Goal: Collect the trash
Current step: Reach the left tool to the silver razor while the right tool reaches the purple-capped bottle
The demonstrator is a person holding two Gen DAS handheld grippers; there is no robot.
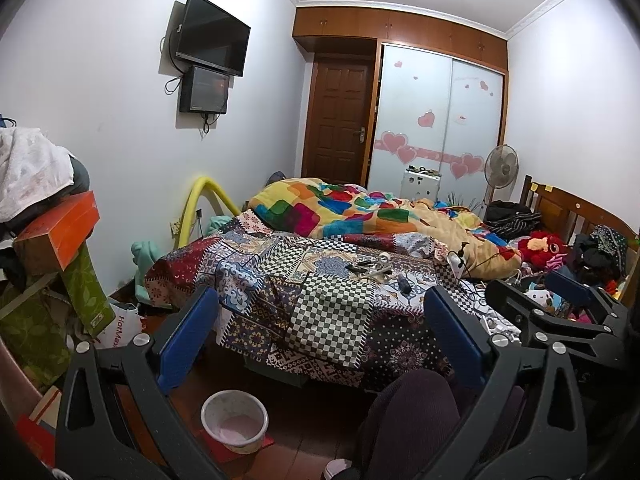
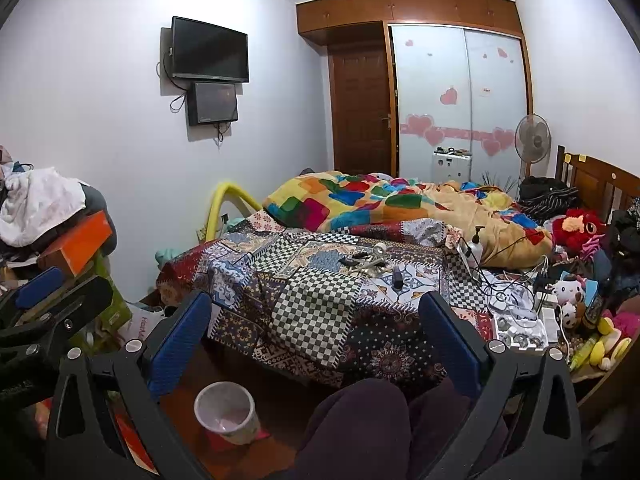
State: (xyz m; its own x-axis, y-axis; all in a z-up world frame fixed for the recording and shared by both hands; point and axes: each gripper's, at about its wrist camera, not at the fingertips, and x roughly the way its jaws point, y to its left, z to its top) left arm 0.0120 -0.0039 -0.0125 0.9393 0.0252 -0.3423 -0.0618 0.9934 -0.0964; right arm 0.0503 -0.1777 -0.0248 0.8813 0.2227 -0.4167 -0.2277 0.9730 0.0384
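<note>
Left gripper (image 1: pixel 320 344) held up in the air, its 2 blue fingers (image 1: pixel 188 340) spread wide apart, nothing between them. Right gripper (image 2: pixel 316 344) same: blue fingers (image 2: pixel 450 344) wide apart, empty, raised. In the left wrist view the right gripper (image 1: pixel 560 300) shows just to the right of the left one, level with it; in the right wrist view the left gripper (image 2: pixel 48 308) sits at far left.

Small white trash bin (image 1: pixel 235 420) stands upright on the wooden floor below the left gripper, under and just right of its left finger; in the right wrist view the bin (image 2: pixel 226 412) is below and left of center, lined pale pink, looks empty.

Ahead of both grippers: bed with patchwork cover (image 2: pixel 312 300). Small clutter pile (image 2: pixel 366 264) lies on the cover straight ahead, items too small to identify. Dark small object (image 2: pixel 397 278) just right of the pile. Person's knees in dark trousers (image 2: pixel 360 428) below the right gripper, near the bed edge.

Colorful blanket (image 1: pixel 328 208) further back. Cables and plush toys (image 2: pixel 568 292) to the right. Orange box (image 1: pixel 60 232) on a stack at far left.
</note>
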